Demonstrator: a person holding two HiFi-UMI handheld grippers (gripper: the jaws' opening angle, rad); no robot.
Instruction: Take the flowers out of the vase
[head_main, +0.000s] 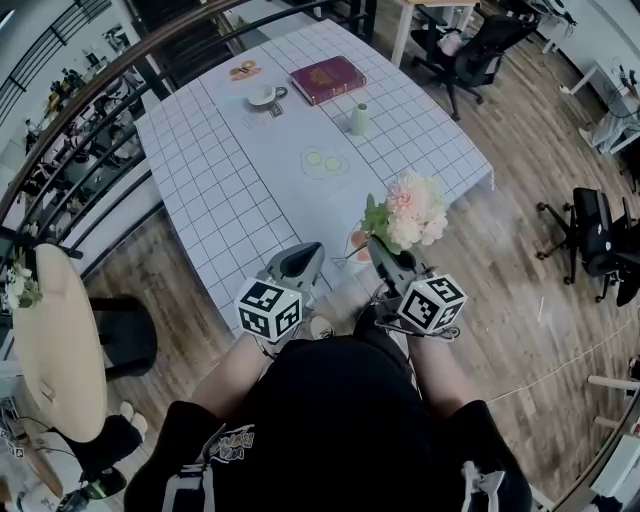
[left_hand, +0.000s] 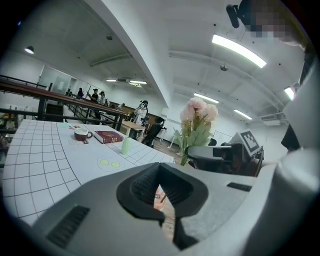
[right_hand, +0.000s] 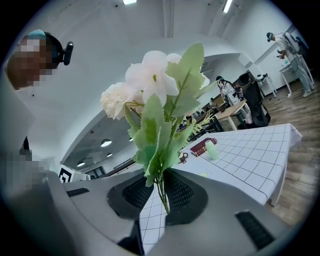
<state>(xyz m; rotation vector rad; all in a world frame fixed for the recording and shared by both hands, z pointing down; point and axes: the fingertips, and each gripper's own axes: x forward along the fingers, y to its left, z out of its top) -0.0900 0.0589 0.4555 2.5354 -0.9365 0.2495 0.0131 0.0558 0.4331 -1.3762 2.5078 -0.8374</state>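
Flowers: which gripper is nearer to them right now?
Right. The right gripper is shut on the flowers at their stems, with the blooms above its jaws. The left gripper is shut and empty, off to the bunch's left in the head view, not touching it.

The flowers (head_main: 418, 208) are pale pink with green leaves. The table (head_main: 210, 170) is white with a thin dark grid. The book (head_main: 327, 79) is dark red, the vase (head_main: 359, 119) pale green.

Bright ceiling strip lights (left_hand: 238, 50), fisheye-bent edges, dark corners
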